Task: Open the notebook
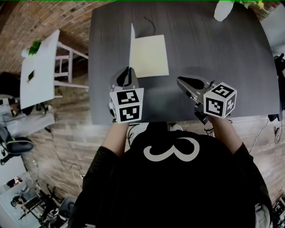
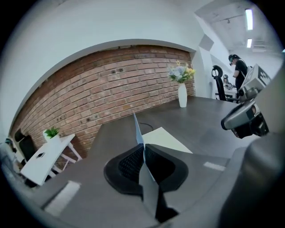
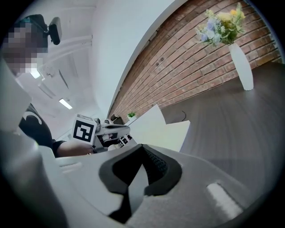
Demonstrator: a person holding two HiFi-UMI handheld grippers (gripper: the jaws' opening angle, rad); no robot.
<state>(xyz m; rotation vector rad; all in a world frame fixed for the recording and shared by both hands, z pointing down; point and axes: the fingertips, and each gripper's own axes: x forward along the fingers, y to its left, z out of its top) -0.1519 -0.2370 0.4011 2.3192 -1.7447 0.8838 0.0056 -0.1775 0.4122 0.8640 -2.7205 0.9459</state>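
Dark grey desk (image 1: 231,67). Notebook (image 1: 150,55) left of middle: cream page flat, cover upright at its left. Black cable (image 1: 150,24) just behind. White vase (image 1: 222,10) near far right corner.

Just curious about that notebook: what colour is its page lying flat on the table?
The page is pale cream yellow, clearest in the head view.

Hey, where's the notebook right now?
In the head view, the notebook lies on the dark table, left of centre, just ahead of the left hand-held gripper, which pinches its cover raised upright along the left edge.
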